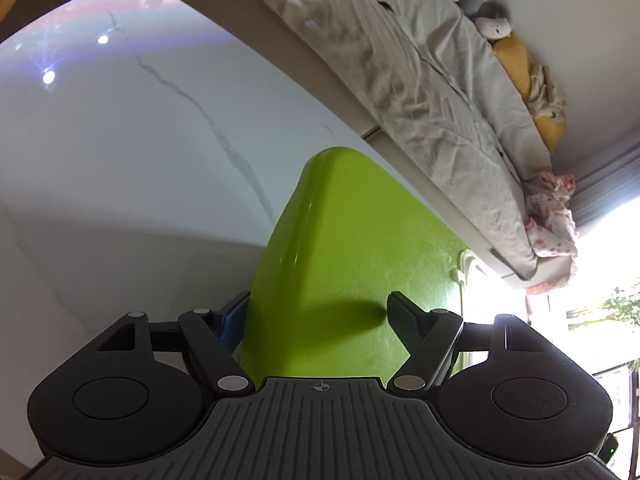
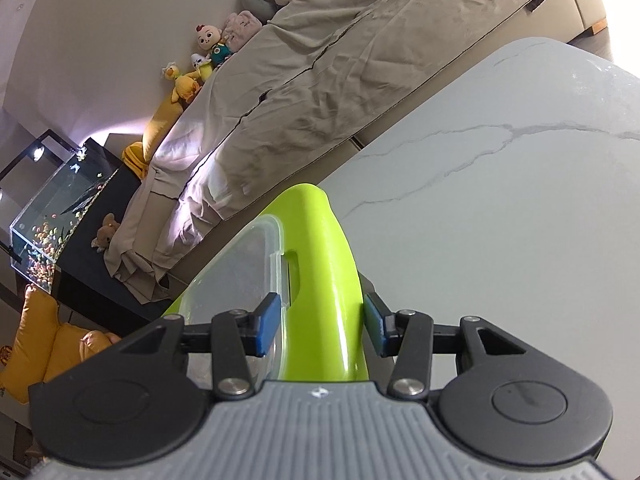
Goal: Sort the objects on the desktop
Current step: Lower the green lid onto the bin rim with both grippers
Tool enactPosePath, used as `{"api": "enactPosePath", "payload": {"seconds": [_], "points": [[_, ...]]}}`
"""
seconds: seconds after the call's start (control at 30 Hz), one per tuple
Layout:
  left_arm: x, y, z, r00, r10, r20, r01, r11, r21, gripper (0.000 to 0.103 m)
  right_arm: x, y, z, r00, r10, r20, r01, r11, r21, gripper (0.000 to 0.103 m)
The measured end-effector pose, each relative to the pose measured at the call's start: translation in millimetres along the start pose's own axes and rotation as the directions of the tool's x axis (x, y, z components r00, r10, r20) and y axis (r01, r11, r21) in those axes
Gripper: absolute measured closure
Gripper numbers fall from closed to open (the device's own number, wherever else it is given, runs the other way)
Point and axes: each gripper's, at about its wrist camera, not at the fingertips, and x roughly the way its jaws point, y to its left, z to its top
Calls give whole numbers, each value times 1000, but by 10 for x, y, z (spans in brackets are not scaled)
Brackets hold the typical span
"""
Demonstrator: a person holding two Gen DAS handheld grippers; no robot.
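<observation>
A lime-green plastic storage box (image 1: 352,248) with a clear lid (image 2: 236,276) rests at the edge of a white marble table (image 1: 120,152). In the left wrist view my left gripper (image 1: 316,320) straddles the box's left end; its blue-padded finger sits outside the wall and the black finger lies over the green surface. In the right wrist view my right gripper (image 2: 320,324) has its blue pads on both sides of the green side clasp (image 2: 320,256), touching or nearly touching it. The box's contents are hidden.
A sofa under a wrinkled beige cover (image 2: 320,80) runs along the table's far edge, with plush toys (image 2: 212,46) on its back. A glass fish tank (image 2: 56,216) on a dark cabinet stands beyond. A bright window (image 1: 600,280) is at the right.
</observation>
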Motion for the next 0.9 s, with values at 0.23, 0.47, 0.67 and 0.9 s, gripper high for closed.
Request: {"api": "enactPosePath", "payload": {"seconds": [0.23,0.47,0.67,0.9], "points": [[81,-268,267,998,48,31,-51,994,97,25,32,-59,3,999,-16,30,13,998,66,55],[19,-52,119,998,59,-15,-58,996,73,21,72,7,20,1000,-8,5,8,1000,29,55],[41,-18,125,998,60,6,-61,997,54,17,117,103,13,1000,-14,4,14,1000,-17,55],[152,-276,138,997,74,3,-73,988,134,15,101,-8,53,999,-17,31,16,1000,27,55]]}}
